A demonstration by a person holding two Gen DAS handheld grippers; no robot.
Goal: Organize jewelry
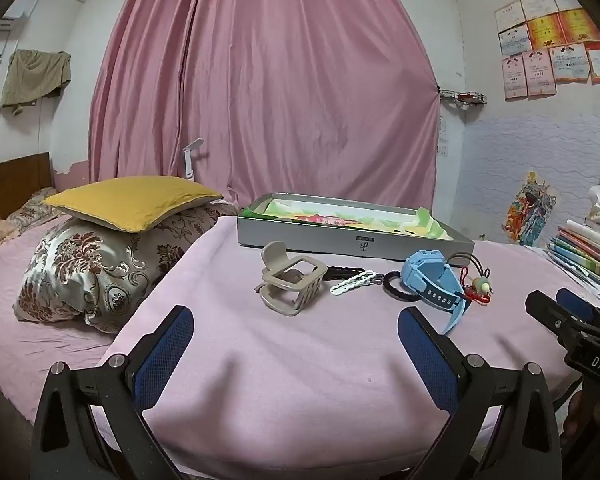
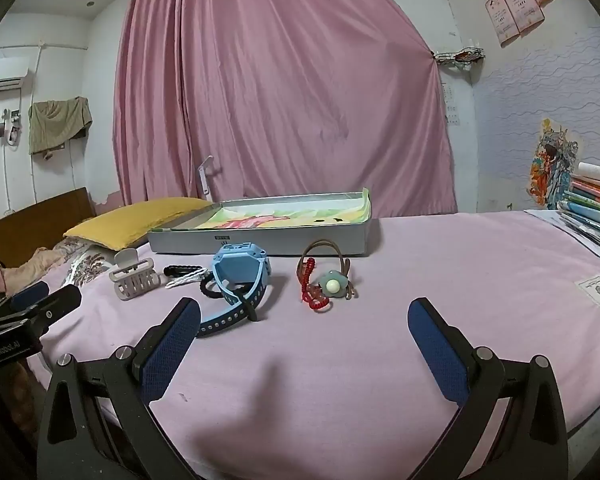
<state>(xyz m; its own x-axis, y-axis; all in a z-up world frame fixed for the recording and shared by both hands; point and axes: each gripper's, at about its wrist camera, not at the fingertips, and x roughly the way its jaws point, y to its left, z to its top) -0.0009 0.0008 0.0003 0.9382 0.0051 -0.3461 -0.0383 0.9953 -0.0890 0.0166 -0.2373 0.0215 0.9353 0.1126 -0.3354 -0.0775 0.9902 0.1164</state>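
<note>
1. Left gripper (image 1: 296, 332) at bottom of frame, blue pads spread wide, nothing between them.
2. Right gripper (image 1: 572, 316) at right edge; jaw state unclear.
3. At centre: beige hair clip (image 1: 290, 282), white chain (image 1: 352, 283), black hair tie (image 1: 398, 290), blue watch (image 1: 436, 280), red charm (image 1: 478, 290).
4. Behind these, open grey box (image 1: 354, 236).
5. At left, yellow pillow (image 1: 130, 200) on floral cushion (image 1: 100, 268).

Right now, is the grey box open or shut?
Open. The grey box has no lid on; its colourful lining shows from above.

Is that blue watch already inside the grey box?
No, the watch lies on the pink cloth in front of the box, among the other trinkets.
</note>
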